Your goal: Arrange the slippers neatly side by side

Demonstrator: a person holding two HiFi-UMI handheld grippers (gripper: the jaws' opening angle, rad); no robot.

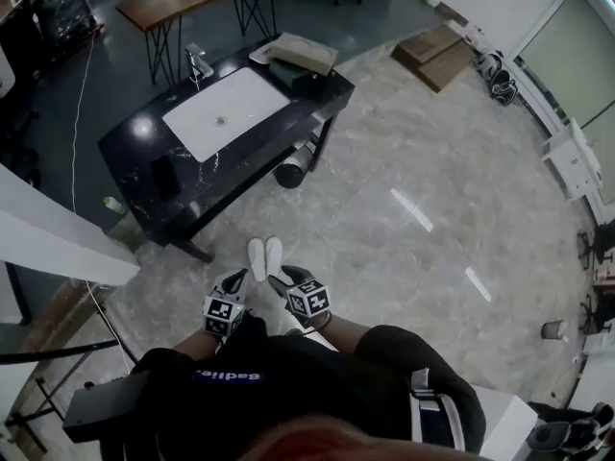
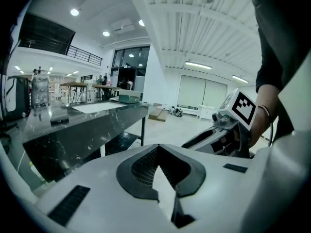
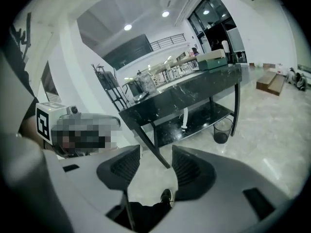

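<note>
On the pale marble floor (image 1: pixel 413 161), just short of a black table (image 1: pixel 144 157) with a sink, two white slippers (image 1: pixel 266 256) lie side by side, touching or nearly so, apparently already paired; their long axes run parallel, pointing away from the person toward the table, though toe and heel cannot be told apart; the left hand-held gripper (image 1: pixel 233 282), jaws pressed together on nothing, and the right hand-held gripper (image 1: pixel 286 280), jaws parted and empty, are held level near the waist, aimed across the room rather than down, likely because no grasp is under way.
</note>
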